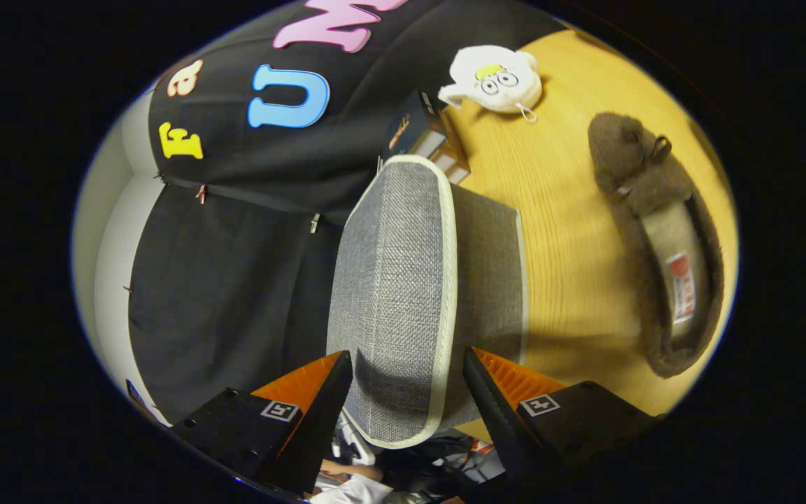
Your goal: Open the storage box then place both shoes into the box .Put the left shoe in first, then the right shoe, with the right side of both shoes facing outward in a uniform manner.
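My fingers (406, 392) stand apart, one on either side of the near end of the grey woven storage box (403, 294) — its cream-trimmed lid lies between them, though I cannot tell whether either finger actually touches the fabric. The box stands on the wooden table (557, 238), with its lid down as far as I can see. Well off to one side of it, past my right finger, lies a brown furry slipper (662, 238) with a pale insole and a small red label inside, resting on the tabletop apart from the box. Beyond the far end of the box sits a small dark carton (417, 129), and near that a white plush toy (495, 78) with cartoon eyes — both on the table.
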